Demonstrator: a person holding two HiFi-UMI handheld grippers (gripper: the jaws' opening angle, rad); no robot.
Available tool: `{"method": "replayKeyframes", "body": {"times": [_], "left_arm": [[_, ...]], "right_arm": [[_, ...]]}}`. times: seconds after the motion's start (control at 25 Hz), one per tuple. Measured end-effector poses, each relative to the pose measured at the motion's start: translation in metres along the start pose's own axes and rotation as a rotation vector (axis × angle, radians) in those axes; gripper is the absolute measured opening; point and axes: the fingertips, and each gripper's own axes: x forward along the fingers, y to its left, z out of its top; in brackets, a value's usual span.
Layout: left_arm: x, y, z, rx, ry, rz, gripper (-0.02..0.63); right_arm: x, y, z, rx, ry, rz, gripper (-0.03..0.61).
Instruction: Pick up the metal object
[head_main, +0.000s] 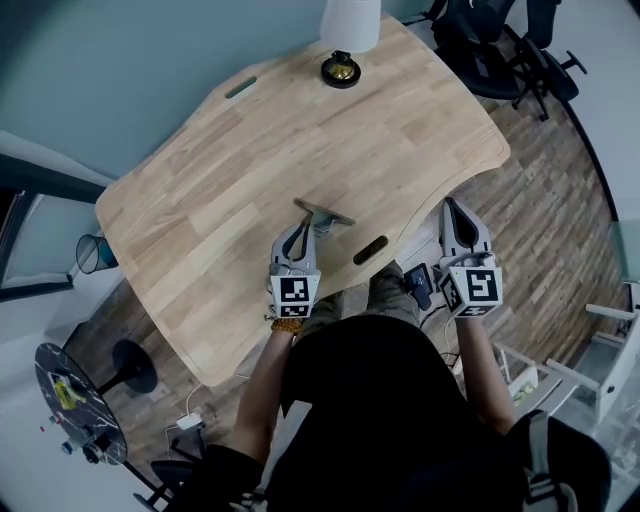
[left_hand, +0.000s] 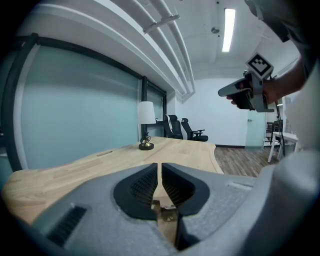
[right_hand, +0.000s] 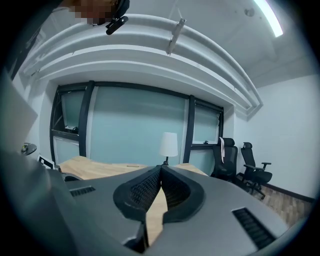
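The metal object, a flat grey piece with a short stem, lies on the light wooden table near its front edge. My left gripper sits just in front of it, pointing at it, jaws shut with nothing between them. In the left gripper view part of the metal object shows through the gap below the shut left gripper. My right gripper hovers at the table's right front corner, away from the object; in its own view the right gripper has its tips together and holds nothing.
A white-shaded lamp on a dark round base stands at the table's far edge. A cable slot is cut near the front edge. Black office chairs stand beyond the far right corner. A round side table is at lower left.
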Motion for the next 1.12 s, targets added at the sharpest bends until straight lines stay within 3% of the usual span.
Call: {"method": "replayKeyframes", "body": {"times": [0.32,0.44,0.64,1.12], "left_arm": [[0.016,0.001,-0.041,0.008,0.131,-0.035,0.035],[0.026,-0.001,-0.054,-0.002,0.181,-0.055,0.121],[0.033,-0.003,-0.082,-0.020,0.274,-0.091,0.199],[0.040,-0.018,-0.145,-0.065,0.443,-0.150,0.318]], "right_arm": [[0.017,-0.030,-0.007,0.057,-0.025,-0.039,0.005],[0.024,-0.036,-0.015,0.054,-0.016,-0.036,0.005],[0.036,-0.033,-0.015,0.094,-0.022,-0.024,0.005],[0.042,-0.027,-0.010,0.063,-0.014,0.001,0.005]]}}
